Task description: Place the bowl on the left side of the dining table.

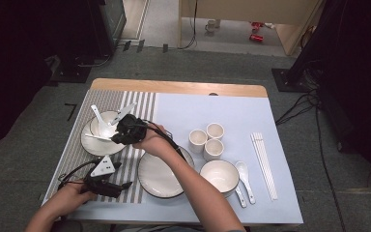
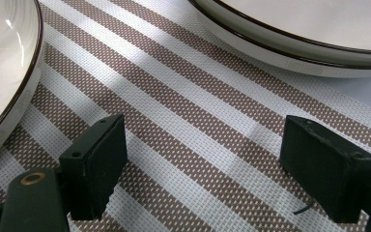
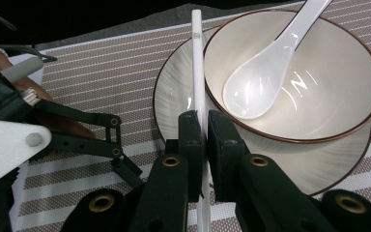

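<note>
At the desk's left, the left tool rests on the striped mat, jaws spread and empty. The right tool clamps a white chopstick over the plate beside the bowl holding a spoon. A small mark near the chopstick's tip is unreadable.

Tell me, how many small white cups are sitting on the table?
3. They cluster right of centre on the pale blue cloth: one cup at the left, one cup behind it to the right, and one cup nearest the person. None seems hidden.
</note>
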The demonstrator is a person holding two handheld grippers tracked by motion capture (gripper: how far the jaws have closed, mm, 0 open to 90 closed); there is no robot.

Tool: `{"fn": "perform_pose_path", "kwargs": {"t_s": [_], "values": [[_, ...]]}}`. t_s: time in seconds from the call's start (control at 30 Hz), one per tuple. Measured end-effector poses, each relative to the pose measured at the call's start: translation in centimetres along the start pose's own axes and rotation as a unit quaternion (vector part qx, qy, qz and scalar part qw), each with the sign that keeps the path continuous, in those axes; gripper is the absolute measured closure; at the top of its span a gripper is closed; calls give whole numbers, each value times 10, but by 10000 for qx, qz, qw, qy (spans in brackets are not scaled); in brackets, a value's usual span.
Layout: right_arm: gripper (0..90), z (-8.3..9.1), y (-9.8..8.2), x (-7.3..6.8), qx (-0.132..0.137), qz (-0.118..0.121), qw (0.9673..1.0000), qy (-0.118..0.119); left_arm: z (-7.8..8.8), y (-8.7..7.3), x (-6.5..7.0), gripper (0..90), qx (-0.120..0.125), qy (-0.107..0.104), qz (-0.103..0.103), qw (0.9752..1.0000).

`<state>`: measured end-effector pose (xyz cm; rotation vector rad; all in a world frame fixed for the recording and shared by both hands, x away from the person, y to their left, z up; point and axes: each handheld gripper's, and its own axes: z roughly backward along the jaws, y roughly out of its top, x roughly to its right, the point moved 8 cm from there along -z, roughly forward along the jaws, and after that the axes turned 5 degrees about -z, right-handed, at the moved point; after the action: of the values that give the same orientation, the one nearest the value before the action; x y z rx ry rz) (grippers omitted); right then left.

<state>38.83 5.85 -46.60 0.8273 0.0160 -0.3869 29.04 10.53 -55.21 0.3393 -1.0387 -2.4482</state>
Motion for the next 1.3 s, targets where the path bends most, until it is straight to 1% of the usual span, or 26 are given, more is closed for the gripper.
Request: {"fn": "perform_pose_path", "kwargs": {"t_s": [0.13, 0.27, 0.3, 0.43, 0.5, 0.67, 0.73, 0.9, 0.93, 1.1, 1.3], "values": [[852, -5, 0, 0, 4, -14, 10000, -6, 0, 0, 0, 171, 2, -1, 2, 10000], [851, -14, 0, -3, 25, 101, 9999, 26, 0, 0, 0, 171, -4, 11, -18, 10000], [851, -16, -1, -4, 16, 62, 10000, 33, 0, 0, 0, 171, -6, 17, -16, 10000], [851, -20, -1, -4, -7, 35, 10000, 49, 0, 0, 0, 171, -11, 10, -11, 10000], [851, -23, -2, -5, -28, 67, 10000, 60, 0, 0, 0, 171, -11, 20, -25, 10000], [851, -30, 0, -7, -7, 57, 9999, 89, 0, 0, 0, 171, -12, 19, -18, 10000], [851, -34, 0, -7, -57, 39, 9999, 108, 0, 0, 0, 171, -11, 13, -10, 10000], [851, -41, 1, -9, -71, 60, 9999, 130, 0, 0, 0, 171, -9, 9, -2, 10000], [851, -43, 0, -8, -77, 114, 9998, 127, 0, 0, 0, 171, -11, 10, -4, 10000], [851, -50, -5, -5, -218, 42, 9997, 122, 0, 0, 0, 171, -15, 5, -3, 10000], [851, -56, -4, -6, -162, 79, 9997, 134, 0, 0, 0, 171, -16, 8, -7, 10000]]}}
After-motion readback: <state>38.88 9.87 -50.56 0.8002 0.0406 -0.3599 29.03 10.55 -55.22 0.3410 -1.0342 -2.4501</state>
